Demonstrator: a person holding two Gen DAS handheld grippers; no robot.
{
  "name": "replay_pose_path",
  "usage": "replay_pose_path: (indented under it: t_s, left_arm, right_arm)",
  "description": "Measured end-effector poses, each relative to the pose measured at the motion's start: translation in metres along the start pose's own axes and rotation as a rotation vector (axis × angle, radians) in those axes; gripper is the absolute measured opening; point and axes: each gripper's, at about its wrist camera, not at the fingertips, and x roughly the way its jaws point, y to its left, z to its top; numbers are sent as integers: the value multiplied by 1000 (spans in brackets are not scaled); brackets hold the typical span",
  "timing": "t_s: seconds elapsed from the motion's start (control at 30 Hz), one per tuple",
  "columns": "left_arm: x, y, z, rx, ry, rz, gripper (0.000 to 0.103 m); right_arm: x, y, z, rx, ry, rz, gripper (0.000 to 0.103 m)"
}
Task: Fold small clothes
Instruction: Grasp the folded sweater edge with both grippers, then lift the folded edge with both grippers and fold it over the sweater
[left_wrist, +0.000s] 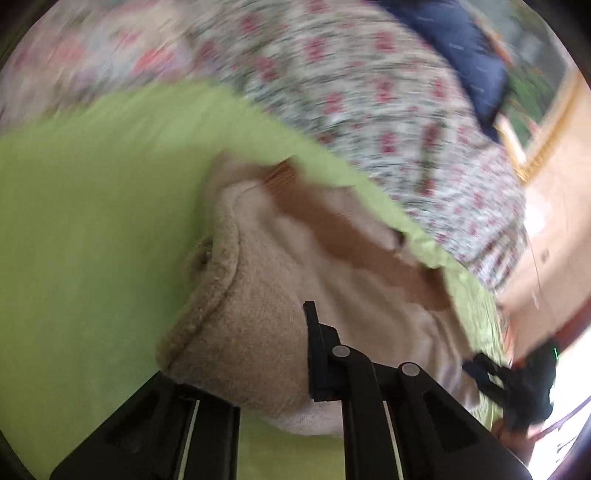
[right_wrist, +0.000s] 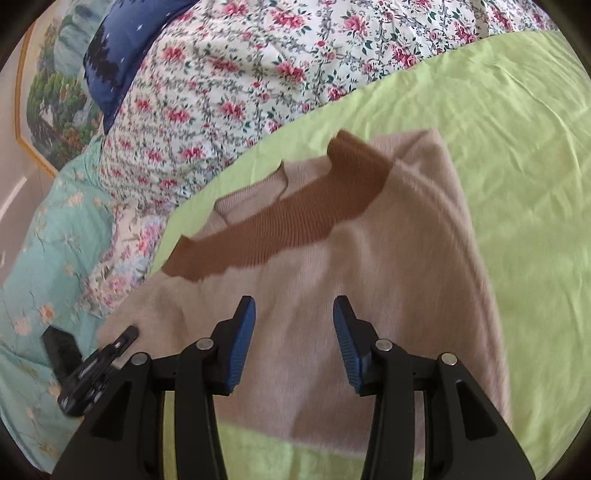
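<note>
A small beige knitted sweater with a brown ribbed collar (right_wrist: 332, 288) lies on a lime-green sheet (right_wrist: 517, 155) spread over a bed, collar toward a floral quilt of pink roses (right_wrist: 229, 85), with a dark blue pillow (right_wrist: 110, 62) and a framed landscape picture (right_wrist: 48, 103) beyond.

The risk here sits with the left side. The left gripper (left_wrist: 258, 354) has a thick fold of the sweater's edge bunched between its fingers, and its own view is smeared with motion, suggesting a quick swing. If it carries the fold across too fast, the loose knit could drag the rest of the garment along the slippery sheet, skew the collar, or slide out of the pinch, leaving a lumpy, lopsided fold. Only one black finger (left_wrist: 314, 332) shows clearly there; the other is buried under the fabric, so how tightly the cloth is pinched is hard to judge, though it looks clamped.

The right gripper (right_wrist: 293, 347) hovers over the sweater's chest, just below the collar, its blue-padded fingers (right_wrist: 243, 347) spread moderately wide with nothing between them. Whether the tips touch the knit cannot be told. With no hold there, nothing visibly pins the body down against the left side's pull.

In the right view the left gripper appears at the sweater's left edge, near a teal flowered bedspread (right_wrist: 44, 258).
</note>
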Motion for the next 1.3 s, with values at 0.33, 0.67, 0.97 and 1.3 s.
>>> replay_pose_path:
  t_s: [0.33, 0.67, 0.97, 1.3]
  left_arm:
    - [39, -145, -36, 431, 95, -90, 9]
    - [66, -157, -67, 502, 177, -98, 8]
    - [50, -188, -54, 558, 140, -170, 8]
    - [109, -265, -97, 582, 304, -327, 8]
  right_arm:
    - [45, 6, 45, 109, 169, 307, 65]
    - [143, 58, 51, -29, 299, 283, 23]
    - [67, 75, 81, -245, 122, 219, 16]
    - [39, -46, 77, -147, 115, -48, 16]
